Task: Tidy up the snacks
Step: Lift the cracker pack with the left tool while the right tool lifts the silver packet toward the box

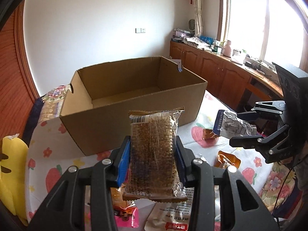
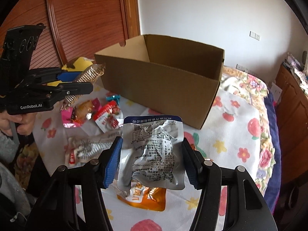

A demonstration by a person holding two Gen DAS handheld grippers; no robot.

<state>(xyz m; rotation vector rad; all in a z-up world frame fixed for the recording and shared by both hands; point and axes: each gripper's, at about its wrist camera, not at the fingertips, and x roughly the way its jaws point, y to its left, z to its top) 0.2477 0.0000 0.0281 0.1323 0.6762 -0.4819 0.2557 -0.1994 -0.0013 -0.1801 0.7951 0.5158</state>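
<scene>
Snacks are lifted clear of the bed in both my grippers. Left wrist view: my left gripper [image 1: 153,159] pinches a clear-wrapped grain bar [image 1: 154,152] between its blue pads, bar upright, lifted above the flowered bedsheet [image 1: 194,134]. The open cardboard box [image 1: 123,113] sits beyond at 12 o'clock. At 3 o'clock my right gripper [image 1: 244,132] carries a crumpled silver pouch [image 1: 231,124]. Right wrist view: the right gripper clamps that silver pouch at both side edges, print facing the camera. An orange packet [image 2: 144,200] lies beneath on the sheet. Loose snack packets [image 2: 92,113] lie at 10 o'clock, below the left gripper. The box stands at 12 o'clock.
</scene>
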